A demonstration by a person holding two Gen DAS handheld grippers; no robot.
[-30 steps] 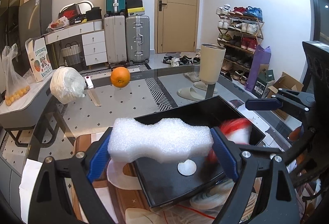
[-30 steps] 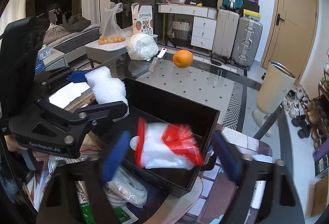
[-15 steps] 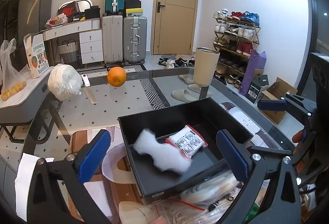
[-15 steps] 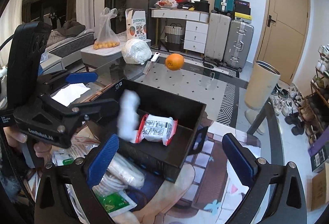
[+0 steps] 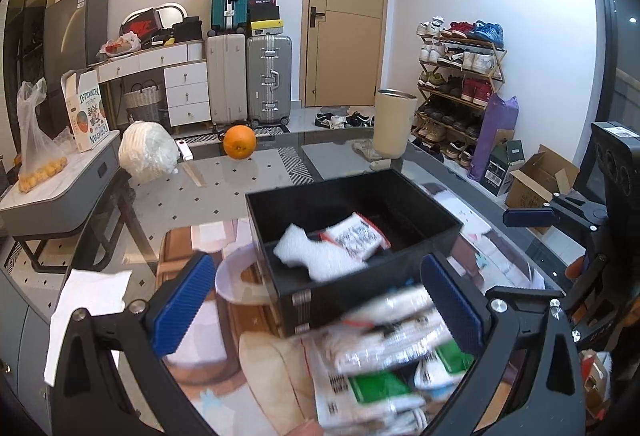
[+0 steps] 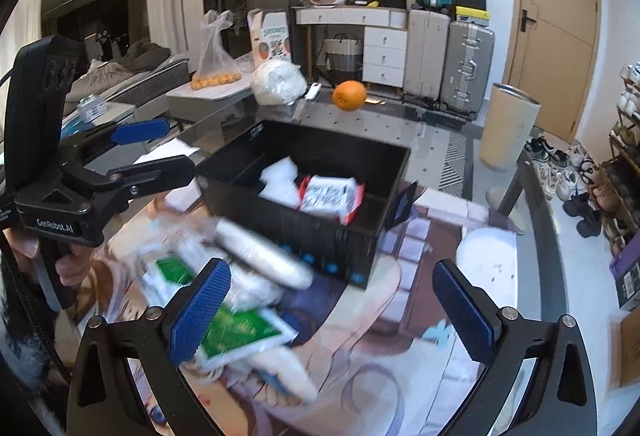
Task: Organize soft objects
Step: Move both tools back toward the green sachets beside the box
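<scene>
A black box (image 5: 404, 192) (image 6: 320, 232) stands on the glass table. In it lie a white foam piece (image 5: 308, 250) (image 6: 280, 180) and a white packet with red edges (image 5: 358, 236) (image 6: 330, 196). A pile of soft white and green packets (image 5: 384, 352) (image 6: 228, 292) lies in front of the box, blurred. My left gripper (image 5: 320, 312) is open and empty above this pile, near the box's front wall. My right gripper (image 6: 328, 310) is open and empty, in front of the box, with the pile at its left finger. The left gripper shows in the right wrist view (image 6: 140, 148).
An orange (image 5: 239, 141) (image 6: 349, 95), a white bag bundle (image 5: 147, 152) (image 6: 278, 82) and a small white tool (image 5: 185, 149) sit at the table's far side. A white plate (image 5: 236, 276) lies left of the box. A beige bin (image 5: 394, 123) stands on the floor beyond.
Both grippers opened and let go: the foam piece and the red-edged packet dropped into the box. Both grippers then drew back and lowered toward the packet pile.
</scene>
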